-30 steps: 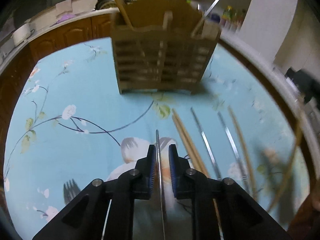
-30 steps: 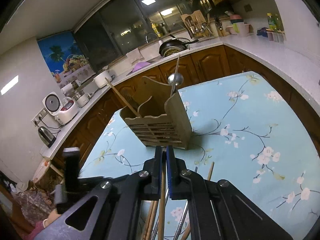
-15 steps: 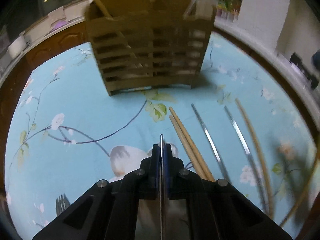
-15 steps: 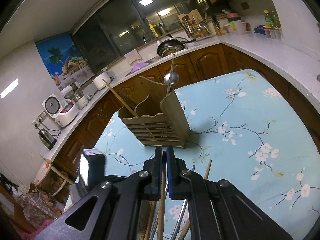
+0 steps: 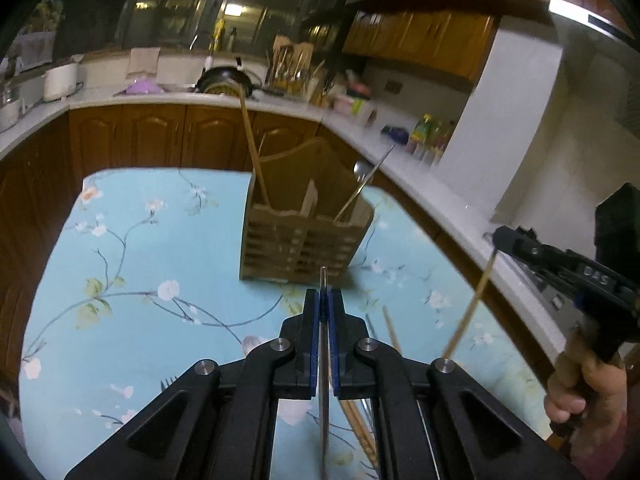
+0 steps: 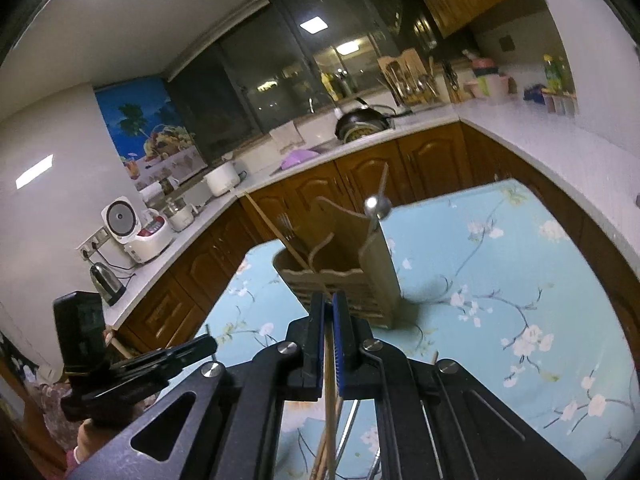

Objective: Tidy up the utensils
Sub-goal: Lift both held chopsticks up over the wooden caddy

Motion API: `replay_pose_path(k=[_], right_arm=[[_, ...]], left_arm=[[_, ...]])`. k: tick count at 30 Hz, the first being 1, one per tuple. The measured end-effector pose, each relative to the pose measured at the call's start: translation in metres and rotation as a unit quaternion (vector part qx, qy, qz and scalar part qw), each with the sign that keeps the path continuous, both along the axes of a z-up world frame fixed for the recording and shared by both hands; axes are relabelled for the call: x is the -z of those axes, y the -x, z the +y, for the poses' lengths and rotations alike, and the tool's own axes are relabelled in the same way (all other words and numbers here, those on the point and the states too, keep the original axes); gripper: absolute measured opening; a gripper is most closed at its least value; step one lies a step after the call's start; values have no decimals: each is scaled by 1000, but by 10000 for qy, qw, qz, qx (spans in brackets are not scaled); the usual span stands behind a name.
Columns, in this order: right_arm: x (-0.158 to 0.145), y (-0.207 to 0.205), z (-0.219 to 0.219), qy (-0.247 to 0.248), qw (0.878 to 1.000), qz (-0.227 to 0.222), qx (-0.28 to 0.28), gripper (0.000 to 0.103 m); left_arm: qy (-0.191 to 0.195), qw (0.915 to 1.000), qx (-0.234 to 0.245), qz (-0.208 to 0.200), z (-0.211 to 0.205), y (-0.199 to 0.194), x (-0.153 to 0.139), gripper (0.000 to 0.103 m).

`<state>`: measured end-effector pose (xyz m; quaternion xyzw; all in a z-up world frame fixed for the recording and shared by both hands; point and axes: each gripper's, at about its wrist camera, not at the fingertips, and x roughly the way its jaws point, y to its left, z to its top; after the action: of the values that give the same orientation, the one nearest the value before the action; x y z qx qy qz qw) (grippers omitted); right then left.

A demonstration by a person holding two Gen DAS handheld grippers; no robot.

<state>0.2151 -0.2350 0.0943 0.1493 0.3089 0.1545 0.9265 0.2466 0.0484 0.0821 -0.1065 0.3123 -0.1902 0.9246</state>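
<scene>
A wooden utensil holder stands on the floral blue tablecloth; it also shows in the right wrist view. A wooden chopstick and a metal spoon stand in it. My left gripper is shut on a thin metal chopstick, lifted above the table. My right gripper is shut on a wooden chopstick, which hangs at the right in the left wrist view. More chopsticks lie on the cloth below.
A fork lies on the cloth at the lower left. Kitchen counters with cabinets wrap around the table. A rice cooker and kettle stand on the left counter.
My left gripper closed on the metal chopstick and lifted it off the cloth, tilting up. My right gripper rose a little with the wooden chopstick.
</scene>
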Motion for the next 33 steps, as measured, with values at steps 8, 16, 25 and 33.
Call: replay_pose_path(k=[8,16,25,33], right_arm=[[-22,-4,4,93,9996,-275,-24,4],[-29,-12,1,104,9991,-405,33,4],[-48,-30,-3,116,9973,-690,206,4],[-71,-65,-5,166,9940,-1006,409,4]], left_arm=[[71,9996,-82,-276,10,15,-16,2],[91,9981,-220,-572,15,11,-30,2],[114,9943,-379,-989,22,-9,-51,2],[102,9872,-562,-1487,25,-43,-71,2]])
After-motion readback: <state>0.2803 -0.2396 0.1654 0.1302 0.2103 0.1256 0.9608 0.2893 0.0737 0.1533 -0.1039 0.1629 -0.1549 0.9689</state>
